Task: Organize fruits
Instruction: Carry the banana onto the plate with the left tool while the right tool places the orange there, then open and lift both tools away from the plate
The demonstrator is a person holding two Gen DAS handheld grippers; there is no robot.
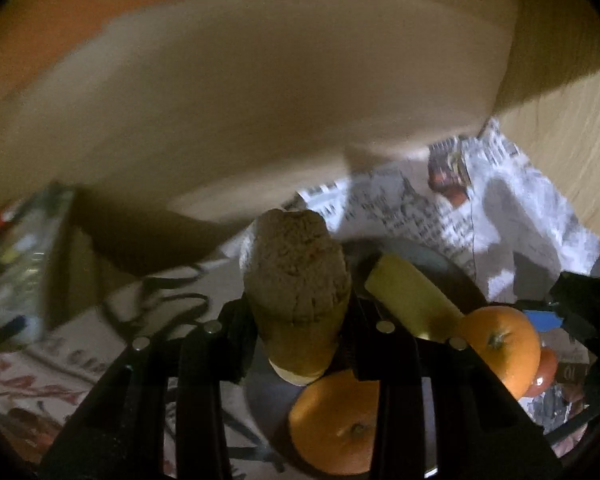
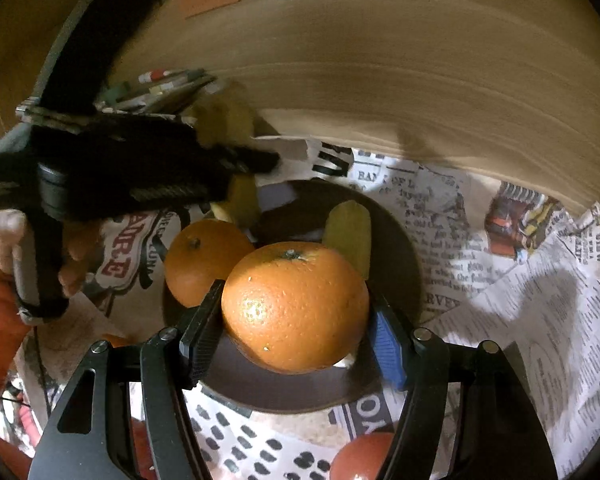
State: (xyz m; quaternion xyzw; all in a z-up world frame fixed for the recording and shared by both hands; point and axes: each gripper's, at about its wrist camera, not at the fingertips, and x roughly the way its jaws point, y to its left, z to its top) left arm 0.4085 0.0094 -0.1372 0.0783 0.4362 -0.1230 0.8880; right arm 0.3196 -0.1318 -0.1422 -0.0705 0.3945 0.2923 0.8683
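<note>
Underneath everything lies newsprint [image 2: 480, 248], spread over the surface and meeting a tan wall [image 2: 380, 80] at the back. A dark plate [image 2: 396, 248] sits on the paper near that wall. The right gripper [image 2: 296, 320] reaches low over the plate's near rim, jaws closed against the sides of an orange [image 2: 296, 304]. A second orange [image 2: 204, 260] rests at the plate's left edge, and a yellow piece [image 2: 350, 232] lies toward its far side. The left gripper [image 1: 300, 320] hangs just over the plate's left rim, jaws clamped on a brown, rough-skinned fruit [image 1: 296, 276]. A hand [image 2: 16, 256] in an orange sleeve holds its handle. A red fruit [image 2: 360, 456] lies on the paper just off the plate's near rim.
</note>
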